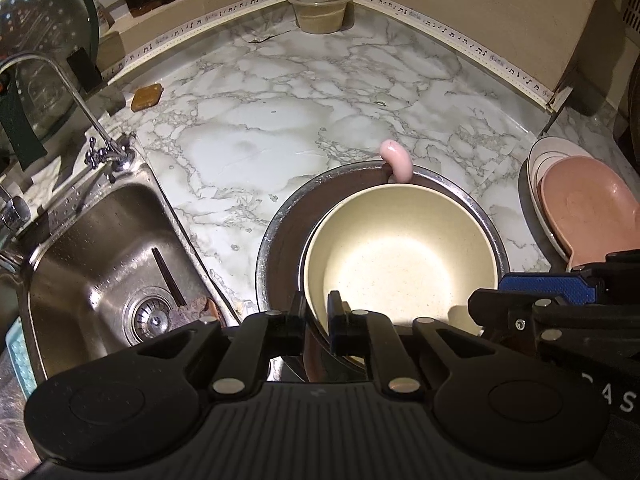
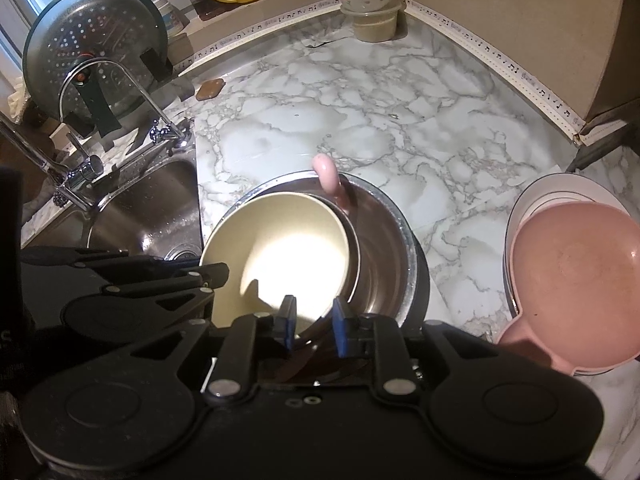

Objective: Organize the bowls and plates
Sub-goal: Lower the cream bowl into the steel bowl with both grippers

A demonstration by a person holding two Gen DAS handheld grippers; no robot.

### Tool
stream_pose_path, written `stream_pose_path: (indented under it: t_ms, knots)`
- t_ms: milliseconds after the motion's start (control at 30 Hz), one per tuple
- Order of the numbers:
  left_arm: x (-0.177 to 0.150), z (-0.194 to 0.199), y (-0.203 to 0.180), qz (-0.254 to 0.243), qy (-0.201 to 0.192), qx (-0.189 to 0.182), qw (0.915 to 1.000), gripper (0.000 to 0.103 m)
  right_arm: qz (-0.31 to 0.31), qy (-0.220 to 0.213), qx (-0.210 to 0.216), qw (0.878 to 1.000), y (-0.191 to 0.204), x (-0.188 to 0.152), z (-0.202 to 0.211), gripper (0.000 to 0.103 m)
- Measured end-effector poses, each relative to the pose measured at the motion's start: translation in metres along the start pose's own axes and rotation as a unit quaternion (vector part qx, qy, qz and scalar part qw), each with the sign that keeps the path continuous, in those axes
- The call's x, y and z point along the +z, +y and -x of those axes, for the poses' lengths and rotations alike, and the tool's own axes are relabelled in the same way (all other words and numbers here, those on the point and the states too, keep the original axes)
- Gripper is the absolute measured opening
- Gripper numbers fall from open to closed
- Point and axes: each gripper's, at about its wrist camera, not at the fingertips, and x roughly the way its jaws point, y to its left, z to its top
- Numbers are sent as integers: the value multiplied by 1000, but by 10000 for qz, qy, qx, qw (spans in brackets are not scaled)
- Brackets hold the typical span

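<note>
- The surface (image 1: 256, 160) is a counter with a white-and-grey marble pattern, bordered at the back by a strip printed with music notes.
- A steel basin (image 1: 280, 236) stands on it near the front, just beside the sink (image 1: 100, 248).
- A stack of plates (image 1: 536, 168) with a pink dish on top sits to the right.
- A plastic tub (image 1: 320, 16) carrying a flowered bowl stands in the far corner.
- A small brown pad (image 1: 146, 96) lies near the tap.
</note>
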Motion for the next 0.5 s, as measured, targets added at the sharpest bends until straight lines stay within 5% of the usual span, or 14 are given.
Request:
stream_pose_path:
  t_ms: [500]
  knots:
    - [-5, 16, 21, 351, -177, -603, 9974, 16, 234, -342, 156, 9990, -5, -5, 25, 31]
